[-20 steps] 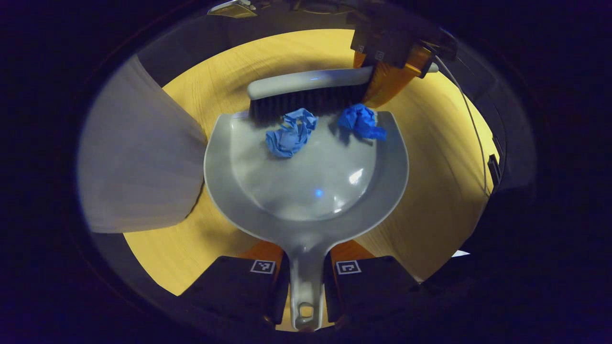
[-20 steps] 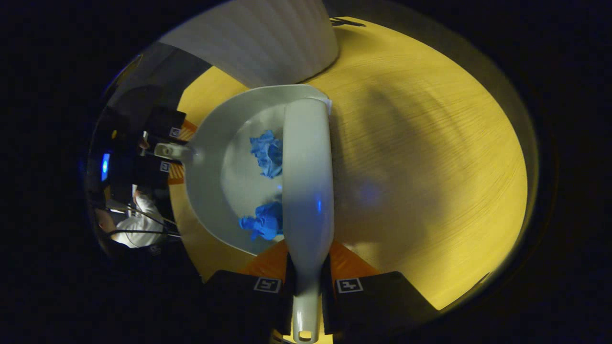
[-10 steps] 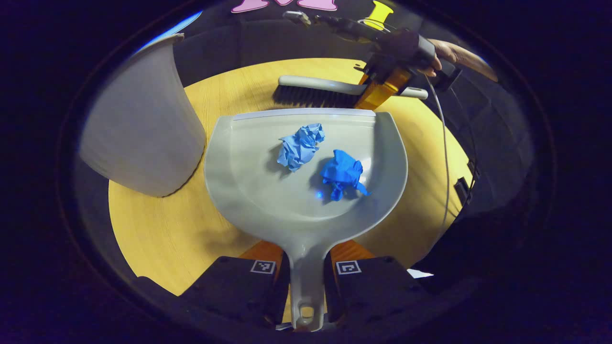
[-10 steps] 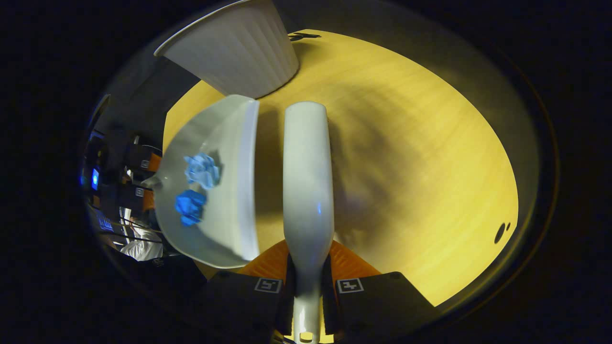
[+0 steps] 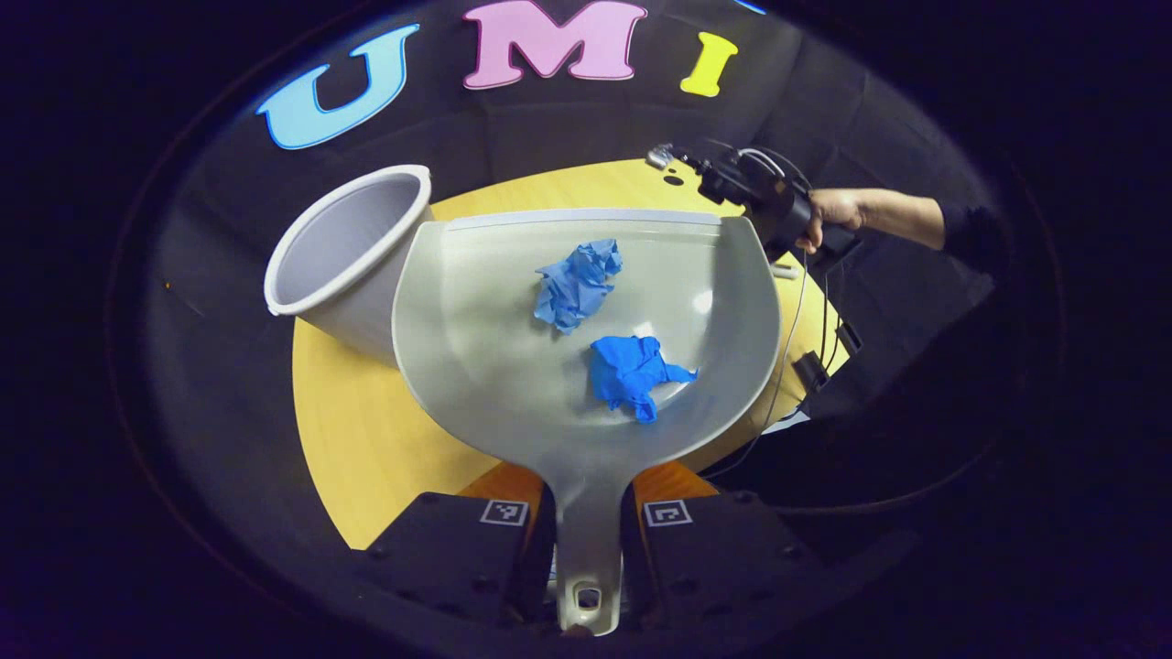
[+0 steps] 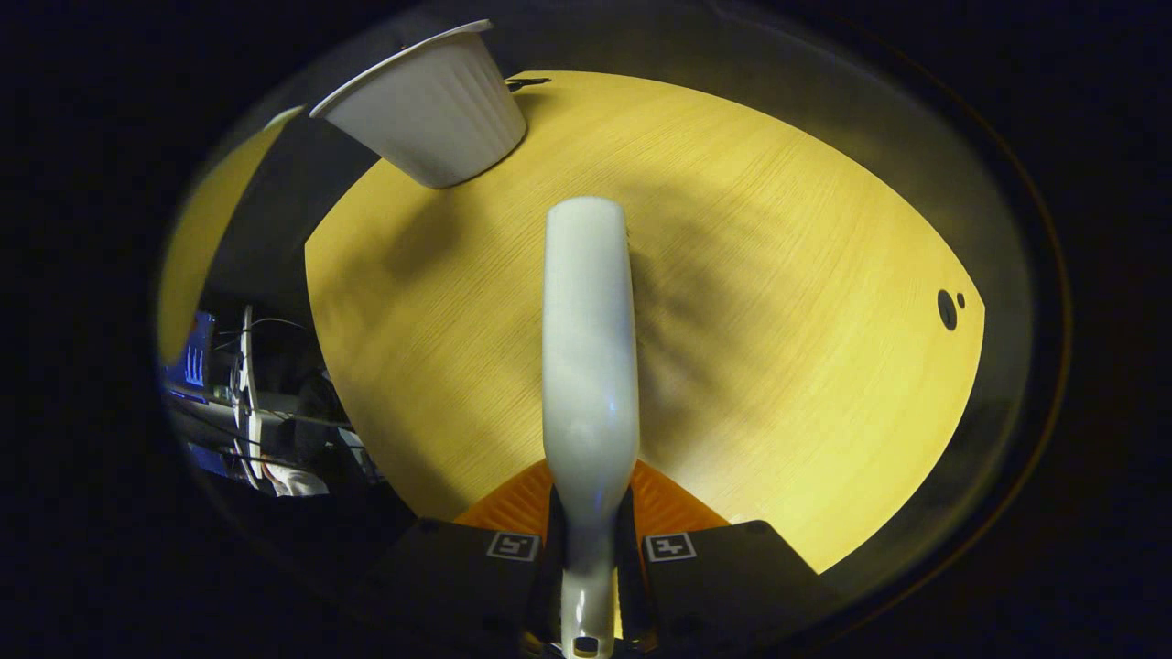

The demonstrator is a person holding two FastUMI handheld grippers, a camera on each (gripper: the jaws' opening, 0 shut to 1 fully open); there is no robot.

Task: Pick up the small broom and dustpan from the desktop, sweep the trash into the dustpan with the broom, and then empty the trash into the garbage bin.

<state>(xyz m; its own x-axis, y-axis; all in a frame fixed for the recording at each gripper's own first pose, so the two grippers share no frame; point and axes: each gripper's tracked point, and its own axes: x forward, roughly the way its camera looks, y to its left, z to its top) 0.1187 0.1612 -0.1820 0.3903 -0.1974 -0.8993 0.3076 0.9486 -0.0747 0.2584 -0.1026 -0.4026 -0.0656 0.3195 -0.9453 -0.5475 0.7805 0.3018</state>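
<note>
My left gripper (image 5: pixel 586 535) is shut on the handle of the grey dustpan (image 5: pixel 494 348), which I hold lifted above the wooden table (image 5: pixel 366 439). Two crumpled blue paper balls lie in the pan: a lighter one (image 5: pixel 575 284) and a darker one (image 5: pixel 630 371) nearer the handle. The white garbage bin (image 5: pixel 348 252) stands just left of the pan, its mouth facing me. My right gripper (image 6: pixel 591 549) is shut on the handle of the small broom (image 6: pixel 588 357), whose pale back points away over the table. In the left gripper view that gripper (image 5: pixel 765 197) and a hand (image 5: pixel 829 215) appear beyond the pan's right rim.
The bin (image 6: pixel 430 105) stands at the table's far left in the right gripper view. Two small dark holes (image 6: pixel 948 307) mark the tabletop (image 6: pixel 778 302) near its right edge. Cables (image 5: pixel 806 339) hang off the table's right side. Equipment (image 6: pixel 238 394) sits beyond the left edge.
My left gripper has lifted the dustpan off the table and tilted it back; the darker ball slid towards the handle. The broom drew away to the right, and the bin's opening came into sight.
</note>
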